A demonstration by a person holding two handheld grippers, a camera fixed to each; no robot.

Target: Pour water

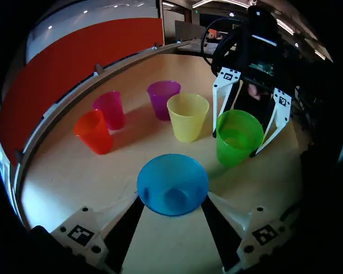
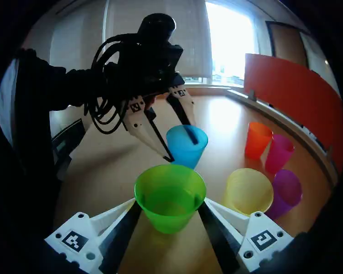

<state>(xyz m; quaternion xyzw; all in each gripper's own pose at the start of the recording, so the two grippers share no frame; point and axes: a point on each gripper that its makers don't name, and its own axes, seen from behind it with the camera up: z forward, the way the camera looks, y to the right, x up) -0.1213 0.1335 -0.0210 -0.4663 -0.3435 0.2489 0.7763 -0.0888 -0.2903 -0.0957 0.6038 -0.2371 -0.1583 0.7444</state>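
The left claw (image 1: 172,201) is closed partway on the blue cup (image 1: 173,180), both fingers pressing its sides. Facing it, the right claw (image 2: 169,208) grips the green cup (image 2: 170,194) the same way. Ahead of the left claw, a yellow cup (image 1: 188,116), purple cup (image 1: 163,98), pink cup (image 1: 110,108) and orange cup (image 1: 93,131) stand on the table (image 1: 71,182).
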